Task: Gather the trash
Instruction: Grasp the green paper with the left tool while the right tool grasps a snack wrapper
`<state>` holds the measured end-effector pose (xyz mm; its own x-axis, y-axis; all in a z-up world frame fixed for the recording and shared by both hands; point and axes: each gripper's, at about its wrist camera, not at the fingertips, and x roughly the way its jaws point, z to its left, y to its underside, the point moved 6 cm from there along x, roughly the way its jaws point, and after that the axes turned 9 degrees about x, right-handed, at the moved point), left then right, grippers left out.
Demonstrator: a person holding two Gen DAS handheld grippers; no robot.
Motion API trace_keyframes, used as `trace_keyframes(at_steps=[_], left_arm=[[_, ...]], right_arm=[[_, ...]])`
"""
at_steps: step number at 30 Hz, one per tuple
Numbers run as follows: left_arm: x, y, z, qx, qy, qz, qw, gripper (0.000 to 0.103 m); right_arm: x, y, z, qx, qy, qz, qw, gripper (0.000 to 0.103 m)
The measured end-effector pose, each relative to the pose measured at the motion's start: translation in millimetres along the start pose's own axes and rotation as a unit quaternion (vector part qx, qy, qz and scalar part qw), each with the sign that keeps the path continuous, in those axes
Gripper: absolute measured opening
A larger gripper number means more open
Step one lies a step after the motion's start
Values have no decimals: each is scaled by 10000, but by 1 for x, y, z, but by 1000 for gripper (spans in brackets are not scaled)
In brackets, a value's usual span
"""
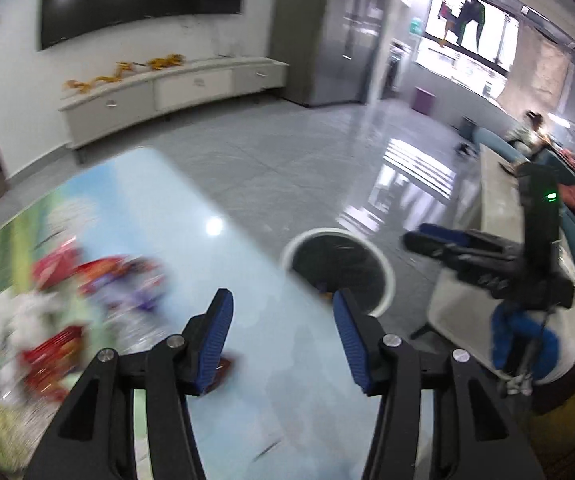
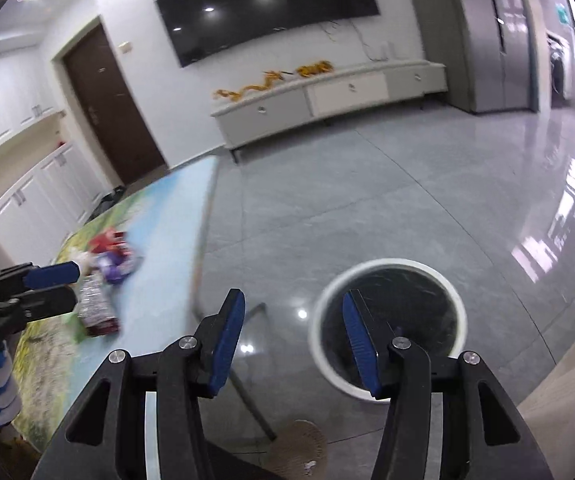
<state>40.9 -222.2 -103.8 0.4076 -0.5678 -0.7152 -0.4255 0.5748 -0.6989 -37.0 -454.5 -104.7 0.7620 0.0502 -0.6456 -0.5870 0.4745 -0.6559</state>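
Observation:
A pile of wrappers, red, purple and white (image 1: 67,304), lies blurred on the printed table (image 1: 191,208) at the left. My left gripper (image 1: 283,316) is open and empty over the table's edge. A round white-rimmed bin with a black liner (image 1: 339,264) stands on the floor beyond the edge. In the right wrist view the bin (image 2: 387,320) is just below my right gripper (image 2: 293,320), which is open and empty above the floor. The wrappers (image 2: 105,280) lie on the table at the left, beside the left gripper (image 2: 53,284). My right gripper also shows in the left wrist view (image 1: 439,240).
A low white cabinet (image 2: 327,96) runs along the far wall under a dark screen (image 2: 263,4). A brown door (image 2: 111,100) is at the left. A table leg (image 2: 247,392) and a small round mat (image 2: 299,452) are below my right gripper. Sofas and a person (image 1: 527,128) are at the right.

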Motion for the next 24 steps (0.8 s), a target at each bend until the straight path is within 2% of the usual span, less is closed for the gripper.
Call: trace_keyframes(at_steps=[8,13,20,24], left_arm=[[-53,81,86,-920,-505,16,9945,51],[-63,116,119,-1437,-489,41,9884,51],[-60,136,133,-1748,-373,46,9839,55],[-56,136,133,-1825,-139,-24,9831,58]], right_arm=[[5,18,93,-755,-556,312,9951,52],[29,34,144,-1259,-831,720,9859,52],[86,53,192,-1881,-875,1292,9697,52],[116,56,206,-2092,-834,1494,9628,52]])
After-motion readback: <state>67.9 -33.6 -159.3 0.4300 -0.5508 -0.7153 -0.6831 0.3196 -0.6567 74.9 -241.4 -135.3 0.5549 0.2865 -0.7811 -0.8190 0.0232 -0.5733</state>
